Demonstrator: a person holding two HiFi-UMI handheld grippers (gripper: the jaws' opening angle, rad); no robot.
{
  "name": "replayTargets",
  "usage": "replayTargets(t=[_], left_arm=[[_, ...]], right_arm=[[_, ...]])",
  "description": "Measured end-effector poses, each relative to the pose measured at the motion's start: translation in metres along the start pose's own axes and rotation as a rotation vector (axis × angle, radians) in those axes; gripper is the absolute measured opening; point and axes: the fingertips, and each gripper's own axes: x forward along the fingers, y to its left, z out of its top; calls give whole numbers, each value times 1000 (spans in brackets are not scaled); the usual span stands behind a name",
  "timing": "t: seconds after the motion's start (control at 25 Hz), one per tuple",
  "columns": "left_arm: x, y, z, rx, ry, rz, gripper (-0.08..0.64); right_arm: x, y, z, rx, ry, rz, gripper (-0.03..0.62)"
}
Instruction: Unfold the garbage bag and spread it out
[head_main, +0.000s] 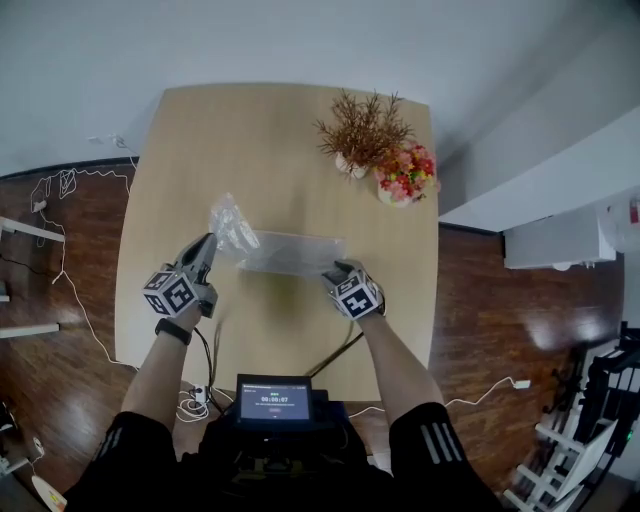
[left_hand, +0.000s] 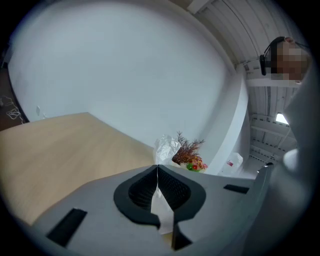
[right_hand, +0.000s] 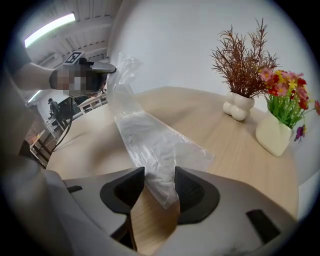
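Note:
A clear plastic garbage bag (head_main: 290, 252) lies stretched across the wooden table (head_main: 280, 140), still folded into a narrow strip. My left gripper (head_main: 210, 240) is shut on its left end, which is lifted off the table and bunches up past the jaws (left_hand: 166, 148). In the left gripper view a thin strip of film runs down between the closed pads (left_hand: 150, 186). My right gripper (head_main: 330, 272) stands open at the bag's right end. In the right gripper view the bag's corner (right_hand: 162, 190) lies between the spread pads (right_hand: 192, 187), with bare table beneath it.
A white vase of dried brown twigs (head_main: 362, 135) and a pot of coloured flowers (head_main: 405, 175) stand at the table's far right. A small screen (head_main: 273, 402) sits at the near edge, with cables (head_main: 195, 400) beside it. A wood floor surrounds the table.

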Motion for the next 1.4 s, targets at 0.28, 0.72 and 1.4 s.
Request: replayTargets(t=[0.28, 0.72, 1.4], left_arm=[[-48, 71, -15, -11, -10, 189, 6], [-70, 136, -53, 7, 128, 339, 14], [-103, 174, -115, -102, 372, 468, 230]], right_arm=[[-12, 3, -21, 26, -4, -23, 219], [-24, 17, -41, 9, 1, -13, 221], [-27, 19, -44, 9, 7, -11, 219]])
